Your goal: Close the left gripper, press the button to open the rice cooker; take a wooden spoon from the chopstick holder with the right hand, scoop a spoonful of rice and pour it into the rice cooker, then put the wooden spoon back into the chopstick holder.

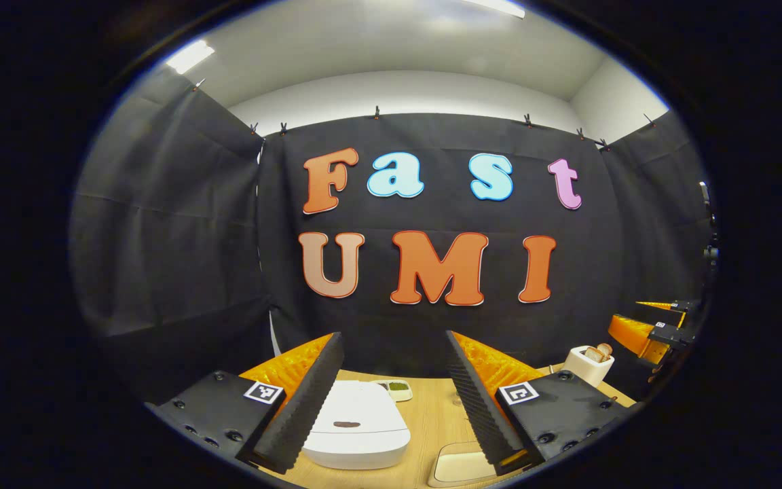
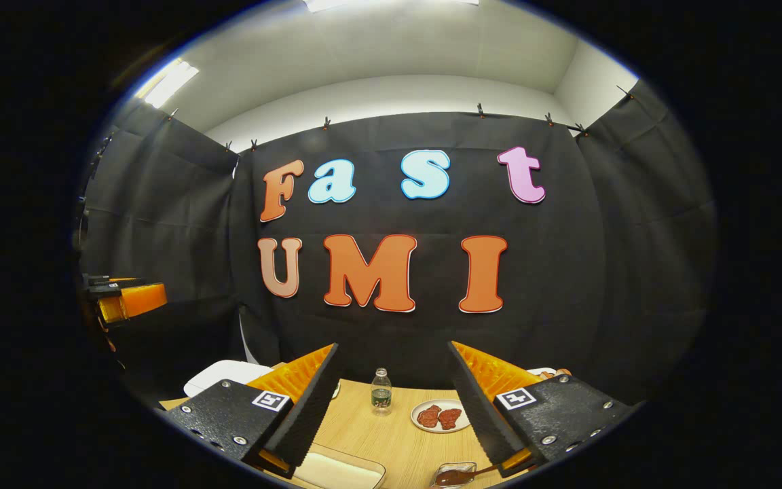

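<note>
Both grippers hang released above the counter (image 1: 432, 421). The shut rice cooker (image 1: 357, 424) sits under the left gripper (image 1: 394, 401), which likely must clench next, then press its button.

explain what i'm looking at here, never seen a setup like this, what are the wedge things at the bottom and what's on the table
These are two pictures from the same moment, each taken by a fisheye camera riding on a handheld two-finger gripper. A person holds one gripper in each hand; there is no robot arm.

In the left gripper view, the two wedges at the bottom are the left gripper and its own fingers, spread apart and holding nothing. Between them, on the wooden table, sits a white rice cooker with its lid down. Farther right stands a toaster with bread in it, and the other gripper shows at the right edge.

In the right gripper view, the right gripper is also open and empty. Ahead of it are a small bottle and a plate with reddish pieces on it.

So nothing is held yet.
</note>
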The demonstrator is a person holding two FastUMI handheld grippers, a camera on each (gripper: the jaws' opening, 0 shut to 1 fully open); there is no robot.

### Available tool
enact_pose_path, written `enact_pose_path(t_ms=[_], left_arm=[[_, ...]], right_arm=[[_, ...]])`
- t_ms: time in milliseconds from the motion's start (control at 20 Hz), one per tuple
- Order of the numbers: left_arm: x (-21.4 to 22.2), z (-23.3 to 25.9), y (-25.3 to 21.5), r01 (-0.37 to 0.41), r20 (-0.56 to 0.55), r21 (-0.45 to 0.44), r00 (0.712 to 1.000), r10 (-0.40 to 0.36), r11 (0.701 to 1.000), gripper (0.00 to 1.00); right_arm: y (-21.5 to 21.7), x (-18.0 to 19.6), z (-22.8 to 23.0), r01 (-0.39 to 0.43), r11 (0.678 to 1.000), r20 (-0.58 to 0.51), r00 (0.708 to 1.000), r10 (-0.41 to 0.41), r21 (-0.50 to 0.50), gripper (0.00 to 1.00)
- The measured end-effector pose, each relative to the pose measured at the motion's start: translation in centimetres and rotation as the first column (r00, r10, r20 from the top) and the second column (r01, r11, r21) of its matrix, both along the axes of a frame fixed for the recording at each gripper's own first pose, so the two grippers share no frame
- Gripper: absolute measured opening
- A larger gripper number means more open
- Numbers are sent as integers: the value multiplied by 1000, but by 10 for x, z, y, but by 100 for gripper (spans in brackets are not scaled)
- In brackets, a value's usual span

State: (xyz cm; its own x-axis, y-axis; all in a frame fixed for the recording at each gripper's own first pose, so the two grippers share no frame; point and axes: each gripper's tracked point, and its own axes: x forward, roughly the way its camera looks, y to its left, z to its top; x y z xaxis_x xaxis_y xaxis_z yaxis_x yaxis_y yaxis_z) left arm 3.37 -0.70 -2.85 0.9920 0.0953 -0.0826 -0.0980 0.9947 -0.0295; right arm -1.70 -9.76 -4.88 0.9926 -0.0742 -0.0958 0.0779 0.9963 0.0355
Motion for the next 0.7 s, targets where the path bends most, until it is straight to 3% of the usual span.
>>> enact_pose_path(t_ms=[100,300,400,450,500,550,600,700], left_arm=[[9,-8,10,1,-32,-9,999,-1,1000,99],[30,-40,26,-1,-140,-48,990,-5,999,54],[37,-56,37,-22,-193,-73,981,7,997,38],[44,-67,42,-30,-233,-79,972,10,996,16],[45,-80,39,-19,-270,-113,963,-12,993,9],[48,-95,37,-1,-319,-146,947,-46,989,8],[58,-110,49,-31,-353,-160,935,-28,987,5],[64,-138,48,-39,-455,-220,888,-67,975,4]], right_arm=[[-6,-1,-3,16,1000,-8,1000,-16,-3,95],[-21,-7,-8,55,998,-15,998,-56,-22,95],[-28,-8,-11,79,997,-23,997,-80,-25,95],[-33,-10,-13,91,995,-26,995,-92,-26,95],[-37,-13,-15,106,994,-31,994,-107,-28,95],[-41,-15,-18,121,992,-36,992,-122,-30,95],[-45,-19,-20,135,990,-44,990,-136,-32,95],[-53,-24,-24,161,986,-56,985,-163,-37,95]])
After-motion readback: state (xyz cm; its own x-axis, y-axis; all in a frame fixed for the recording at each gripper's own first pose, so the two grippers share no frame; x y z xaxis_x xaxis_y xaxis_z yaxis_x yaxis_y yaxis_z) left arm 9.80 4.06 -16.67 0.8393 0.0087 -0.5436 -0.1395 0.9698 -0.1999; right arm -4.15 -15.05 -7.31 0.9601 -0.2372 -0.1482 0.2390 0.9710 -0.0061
